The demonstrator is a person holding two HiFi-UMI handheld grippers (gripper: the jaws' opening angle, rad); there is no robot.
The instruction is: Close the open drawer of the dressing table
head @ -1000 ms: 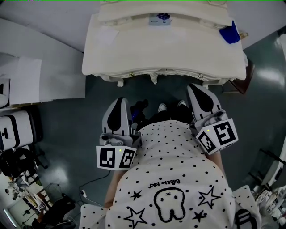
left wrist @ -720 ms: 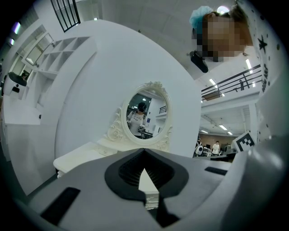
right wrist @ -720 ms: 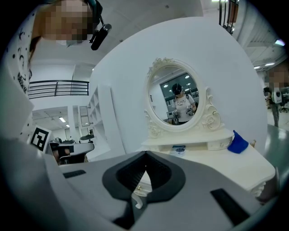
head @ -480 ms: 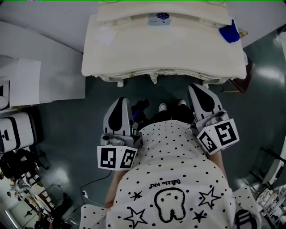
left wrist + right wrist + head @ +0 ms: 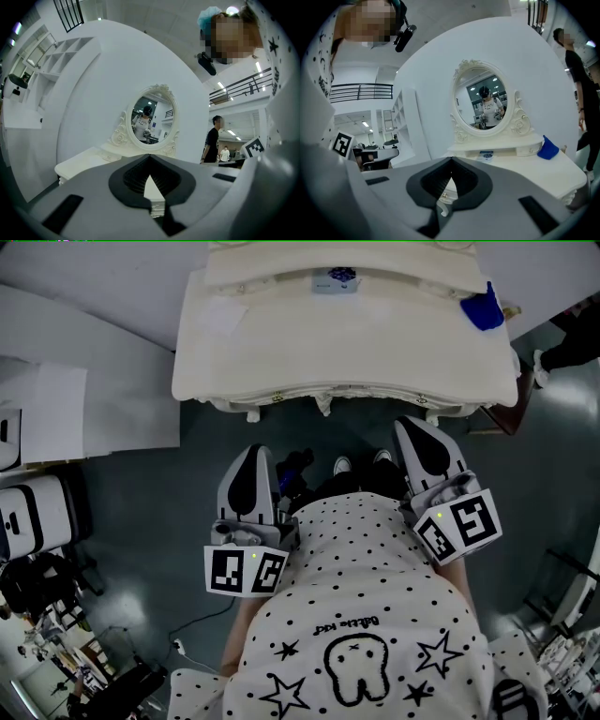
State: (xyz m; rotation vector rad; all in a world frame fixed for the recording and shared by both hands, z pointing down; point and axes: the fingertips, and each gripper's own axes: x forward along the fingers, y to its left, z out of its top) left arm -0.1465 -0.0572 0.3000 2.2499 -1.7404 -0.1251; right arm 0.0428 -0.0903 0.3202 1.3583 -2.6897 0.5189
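Observation:
The cream dressing table (image 5: 281, 343) stands ahead of me, its oval mirror (image 5: 486, 101) against the wall. Small drawer knobs (image 5: 277, 396) show under its front edge; from above I cannot tell how far a drawer stands out. My left gripper (image 5: 251, 452) is held at my waist, short of the table, jaws shut and empty. My right gripper (image 5: 410, 424) reaches closer to the table's front, also shut with nothing in it. In the left gripper view the closed tips (image 5: 150, 157) point at the table's left end below the mirror (image 5: 151, 121); in the right gripper view the tips (image 5: 451, 160) point at its front.
A blue cloth (image 5: 483, 310) lies on the top's right end and a small printed box (image 5: 336, 279) by the mirror. White shelving (image 5: 84, 381) flanks the left; a dark stool (image 5: 511, 413) sits at the right. A bystander (image 5: 572, 334) is at the upper right.
Both grippers have kept still. A bystander in dark clothes has come into the head view's upper right corner.

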